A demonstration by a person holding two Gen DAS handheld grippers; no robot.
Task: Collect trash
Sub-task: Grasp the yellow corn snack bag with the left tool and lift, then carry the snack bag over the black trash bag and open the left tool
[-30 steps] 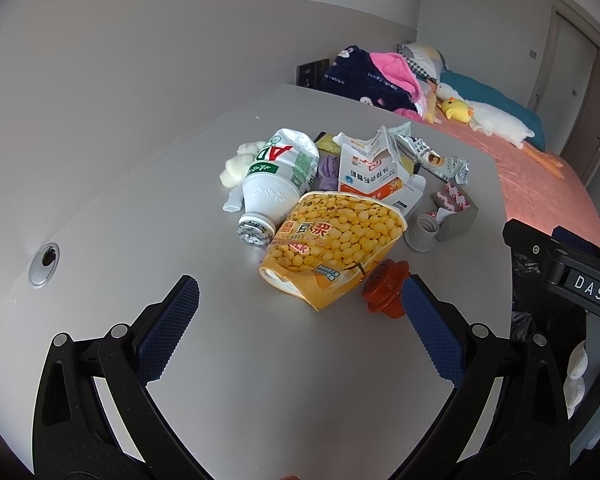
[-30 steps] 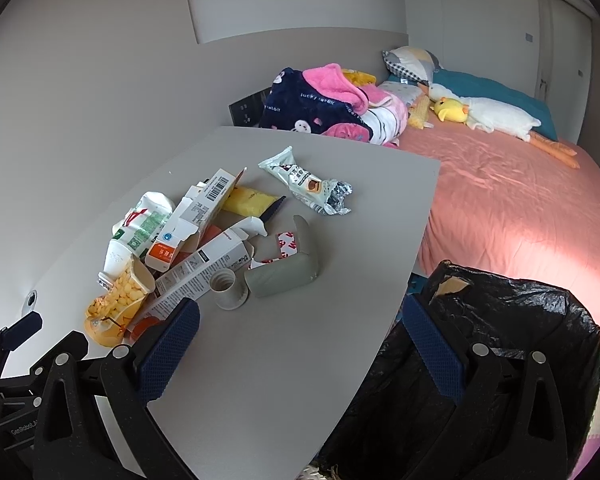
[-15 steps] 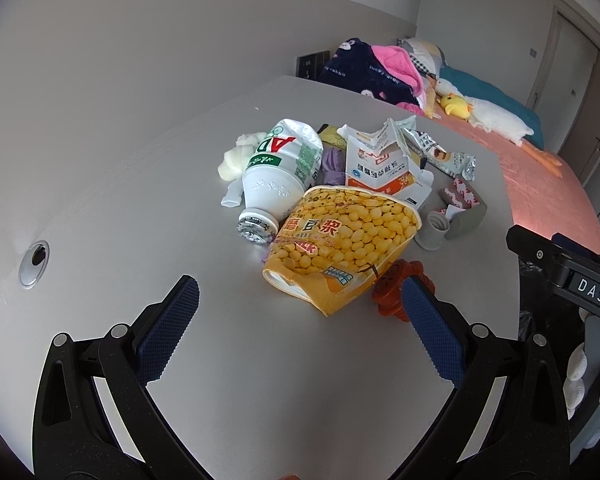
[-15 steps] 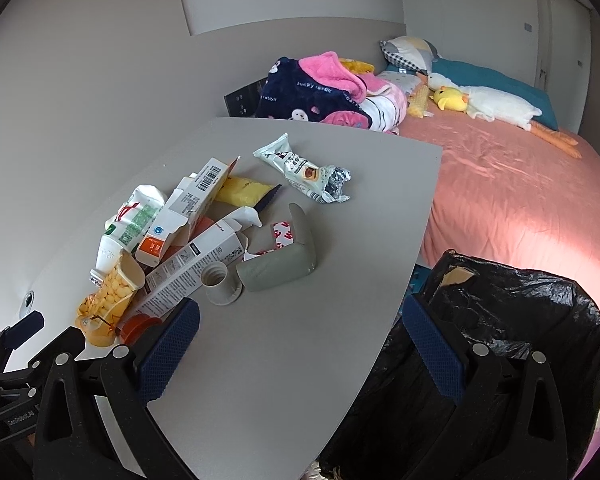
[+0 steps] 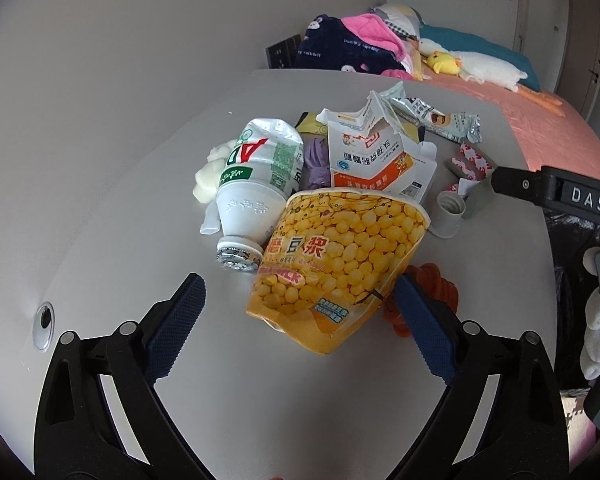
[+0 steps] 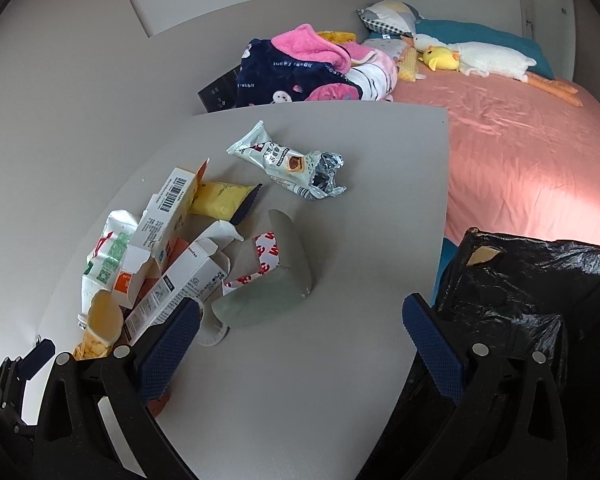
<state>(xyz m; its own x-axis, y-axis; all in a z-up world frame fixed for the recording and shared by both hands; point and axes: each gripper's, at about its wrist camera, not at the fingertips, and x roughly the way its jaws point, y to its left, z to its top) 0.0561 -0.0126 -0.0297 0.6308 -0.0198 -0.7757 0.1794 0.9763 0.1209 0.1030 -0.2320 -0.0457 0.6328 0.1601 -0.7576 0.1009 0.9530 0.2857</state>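
Tabletop (image 5: 120,200): yellow bag (image 5: 336,256) between closing fingers (image 5: 176,320)

My claw pads (image 5: 176,330) are that knobbly blue rubbery stuff on matt black plastic arms. The table (image 5: 100,216) is smooth matt grey, some laminate by the look of it. The yellow soy-milk pouch (image 5: 336,260) is glossy printed film. The white bottle (image 5: 256,184) is slick plastic with a shiny label. The torn carton (image 5: 370,160) is plain paperboard, semi-matt. The snack wrapper (image 6: 292,164) is crinkly, with silver foil inside. The bin bag (image 6: 532,292) is thin, wrinkled, shiny black plastic. The bedspread (image 6: 520,148) looks like smooth satiny cloth, and the pink blanket (image 6: 312,46) is fuzzy fleece.
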